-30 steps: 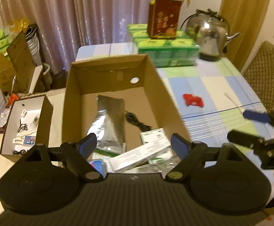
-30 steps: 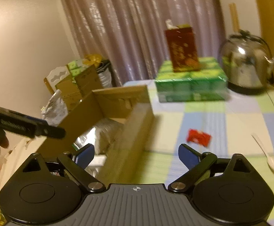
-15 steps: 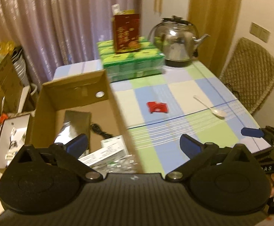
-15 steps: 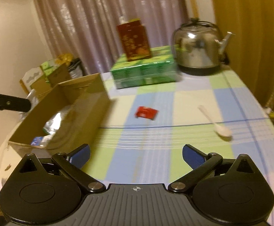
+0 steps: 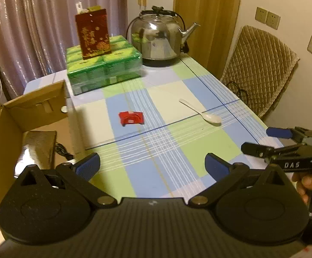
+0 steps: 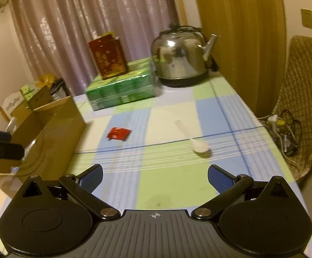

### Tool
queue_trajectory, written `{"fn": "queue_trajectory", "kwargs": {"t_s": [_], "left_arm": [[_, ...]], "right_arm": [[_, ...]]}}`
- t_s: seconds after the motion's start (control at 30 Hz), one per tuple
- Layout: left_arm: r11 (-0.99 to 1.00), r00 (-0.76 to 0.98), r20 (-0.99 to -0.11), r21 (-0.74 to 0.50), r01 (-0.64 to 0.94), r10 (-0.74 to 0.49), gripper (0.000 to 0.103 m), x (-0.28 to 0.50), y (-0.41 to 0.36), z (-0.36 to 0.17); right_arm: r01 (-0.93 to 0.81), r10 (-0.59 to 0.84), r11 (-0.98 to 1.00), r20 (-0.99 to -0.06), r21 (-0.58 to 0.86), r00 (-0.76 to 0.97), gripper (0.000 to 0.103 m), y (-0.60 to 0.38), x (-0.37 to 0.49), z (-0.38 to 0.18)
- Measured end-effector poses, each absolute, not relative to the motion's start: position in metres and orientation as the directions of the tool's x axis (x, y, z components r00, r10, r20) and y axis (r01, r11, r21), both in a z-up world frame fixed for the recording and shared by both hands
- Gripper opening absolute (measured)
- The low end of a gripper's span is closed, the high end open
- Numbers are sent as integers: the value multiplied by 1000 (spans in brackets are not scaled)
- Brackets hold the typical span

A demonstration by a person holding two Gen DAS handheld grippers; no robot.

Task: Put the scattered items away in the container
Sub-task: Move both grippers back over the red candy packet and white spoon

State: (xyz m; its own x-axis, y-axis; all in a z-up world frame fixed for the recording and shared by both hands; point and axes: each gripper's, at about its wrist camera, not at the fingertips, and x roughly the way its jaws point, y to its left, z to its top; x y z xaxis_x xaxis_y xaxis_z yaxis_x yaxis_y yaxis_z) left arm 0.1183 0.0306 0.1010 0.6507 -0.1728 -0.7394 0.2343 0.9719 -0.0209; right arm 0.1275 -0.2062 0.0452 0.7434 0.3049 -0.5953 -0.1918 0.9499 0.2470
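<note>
Both of your hand-held grippers are spread wide with nothing between the pads: the left hand-held gripper (image 5: 152, 164) has just been opening over the table (image 5: 177, 161), and the right hand-held gripper (image 6: 154, 177) has just finished opening too. Two loose things remain: the red packet (image 5: 131, 118) at about 11 o'clock from the left one, and the white spoon (image 6: 191, 136) at about 1 o'clock from the right one. Judging by the layout, take one each. Come down on the spoon across its handle, not the bowl (it looks slick and may skid). The packet lies flat, so press low before closing.

The cardboard box (image 5: 33, 116) sits at 9 o'clock, already holding items. The kettle (image 5: 161, 37), the green packs (image 5: 104, 68) and the red carton (image 5: 92, 34) stand well beyond at 12 o'clock, clear of your path.
</note>
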Motion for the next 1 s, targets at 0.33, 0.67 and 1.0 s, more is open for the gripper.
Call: {"fn": "queue_trajectory", "kwargs": {"t_s": [0.33, 0.67, 1.0], "left_arm": [[973, 613, -771, -35, 229, -173, 102, 147, 2, 68], [972, 577, -799, -40, 230, -169, 102, 175, -14, 40], [973, 565, -811, -24, 231, -154, 102, 200, -21, 24]], "right_arm": [[-155, 273, 959, -615, 239, 740, 101, -240, 144, 29], [-137, 265, 960, -637, 244, 724, 101, -254, 163, 11], [-130, 259, 962, -649, 240, 715, 101, -260, 179, 1]]}}
